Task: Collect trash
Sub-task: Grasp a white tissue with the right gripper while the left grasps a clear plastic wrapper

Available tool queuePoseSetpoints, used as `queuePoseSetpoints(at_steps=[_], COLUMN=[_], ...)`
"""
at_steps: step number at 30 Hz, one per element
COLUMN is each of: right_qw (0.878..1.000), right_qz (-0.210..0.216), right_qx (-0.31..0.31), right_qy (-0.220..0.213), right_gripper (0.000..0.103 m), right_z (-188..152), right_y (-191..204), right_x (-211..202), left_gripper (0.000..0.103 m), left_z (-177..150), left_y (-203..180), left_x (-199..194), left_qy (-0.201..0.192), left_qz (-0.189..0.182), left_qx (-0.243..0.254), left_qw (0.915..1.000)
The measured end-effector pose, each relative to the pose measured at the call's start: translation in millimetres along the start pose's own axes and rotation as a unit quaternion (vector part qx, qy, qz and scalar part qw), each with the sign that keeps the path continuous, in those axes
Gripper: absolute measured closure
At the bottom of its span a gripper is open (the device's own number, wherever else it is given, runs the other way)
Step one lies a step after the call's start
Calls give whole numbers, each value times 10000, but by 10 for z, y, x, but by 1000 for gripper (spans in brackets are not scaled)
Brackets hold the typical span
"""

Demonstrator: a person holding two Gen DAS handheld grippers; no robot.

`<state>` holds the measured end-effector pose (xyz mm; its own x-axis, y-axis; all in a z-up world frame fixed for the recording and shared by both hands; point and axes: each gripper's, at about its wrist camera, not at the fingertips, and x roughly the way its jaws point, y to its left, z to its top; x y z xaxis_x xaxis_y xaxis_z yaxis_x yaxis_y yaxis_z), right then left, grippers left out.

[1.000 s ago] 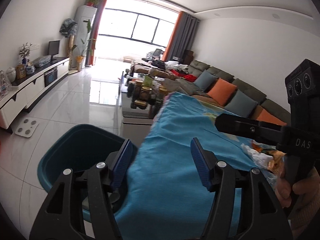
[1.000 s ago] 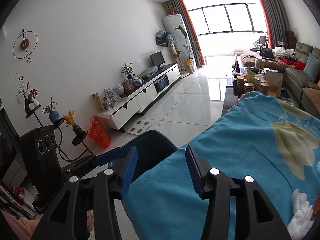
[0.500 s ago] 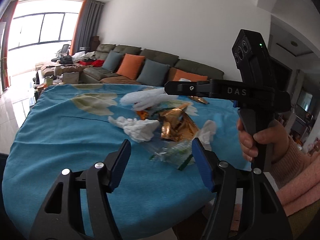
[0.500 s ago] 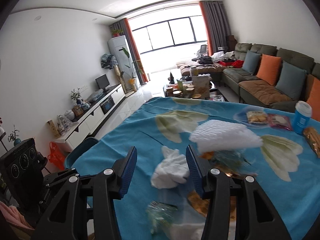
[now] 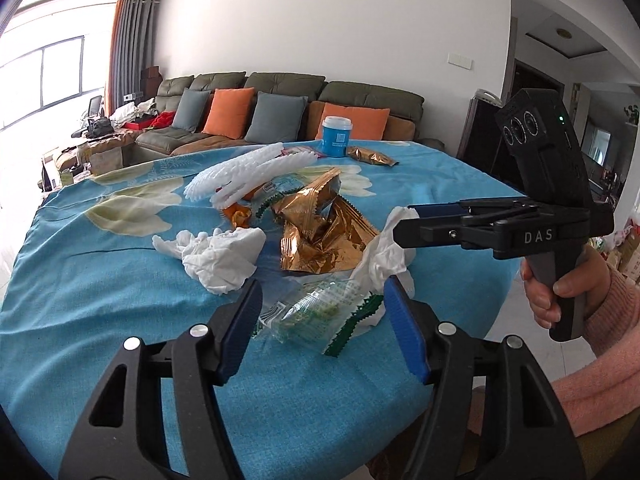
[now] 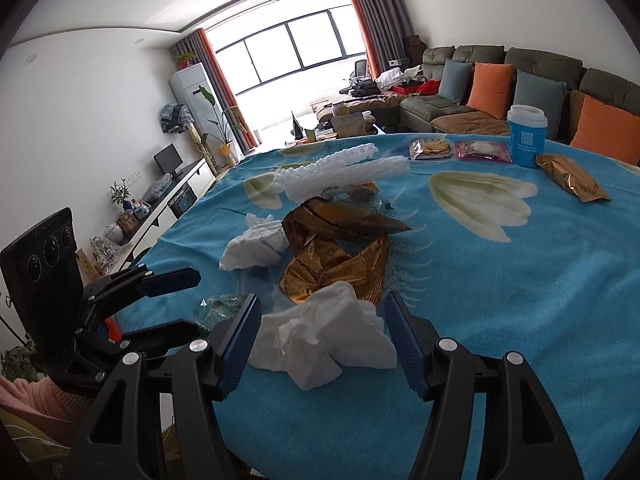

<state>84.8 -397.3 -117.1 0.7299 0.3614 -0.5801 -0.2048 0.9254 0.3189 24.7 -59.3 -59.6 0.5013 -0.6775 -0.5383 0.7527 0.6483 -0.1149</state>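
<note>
Lining up on trash near the surface's near edge.
My left gripper (image 5: 322,320) and right gripper (image 6: 322,334) gape open; next, close on wrapper (image 5: 316,312) and tissue (image 6: 326,338).

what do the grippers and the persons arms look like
Both the left gripper and right gripper have black skeletal plastic frames with silver screws and blue ribbed finger pads. The right one bears white "DAS" lettering and a black camera block. The hand wears a pink knit sleeve.
</note>
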Motion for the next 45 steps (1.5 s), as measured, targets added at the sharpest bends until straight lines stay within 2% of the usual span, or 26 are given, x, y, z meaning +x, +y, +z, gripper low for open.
queuePoseSetpoints(at_steps=[4,6,8,11,14,15,20,25,26,27,29,31,33,38,40,41,42,44,45], right_qw=[10000,9999,9998,9997,9998,9998,9994,9995,9996,9998,9999,9999,10000,9999,9999,9999,9998,9997,9997], right_qz=[60,84,114,170,178,184,210,200,152,105,113,0,-14,-108,-87,-80,-58,-48,-28], right_qx=[42,39,18,-26,-85,-99,-257,-253,-228,-160,-57,-85,-63,-80,-94,-112,-129,-177,-211], right_qy=[41,95,158,163,96,59,-106,-75,-50,-50,-58,-60,-58,17,72,98,136,133,114], right_gripper=[46,60,66,86,95,99,101,100,96,86,69,64,54,55,66,81,91,92,93], right_z=[-54,-76,-87,-91,-82,-76,-32,-31,-37,-40,-46,-47,-48,-74,-90,-97,-95,-100,-97], right_y=[-5,-5,-1,16,47,58,151,160,154,137,111,116,111,103,107,121,127,149,162], right_x=[34,59,76,73,43,26,-70,-61,-53,-47,-27,-2,7,31,45,49,65,55,46], left_gripper=[57,64,68,80,92,92,99,99,94,86,77,69,66,63,64,74,86,97,99], left_z=[8,9,8,-1,-17,-21,-58,-97,-104,-111,-123,-127,-134,-169,-189,-204,-215,-238,-251], left_y=[41,56,49,21,23,34,76,164,187,210,225,234,242,275,292,306,328,371,391], left_x=[18,29,20,-15,-63,-81,-213,-359,-373,-382,-385,-370,-347,-265,-193,-159,-133,-102,-91], left_qy=[68,86,69,28,-9,-17,-87,-199,-196,-191,-174,-146,-128,20,165,231,292,347,352], left_qz=[-86,-107,-83,-76,-125,-107,19,80,106,125,151,276,385,518,596,592,539,504,517], left_qx=[-45,-73,-50,22,-72,-107,-248,-456,-508,-551,-547,-525,-519,-547,-567,-605,-665,-797,-842], left_qw=[9999,9999,9999,10000,9999,9999,9997,9987,9985,9982,9982,9981,9978,9972,9965,9961,9959,9949,9945])
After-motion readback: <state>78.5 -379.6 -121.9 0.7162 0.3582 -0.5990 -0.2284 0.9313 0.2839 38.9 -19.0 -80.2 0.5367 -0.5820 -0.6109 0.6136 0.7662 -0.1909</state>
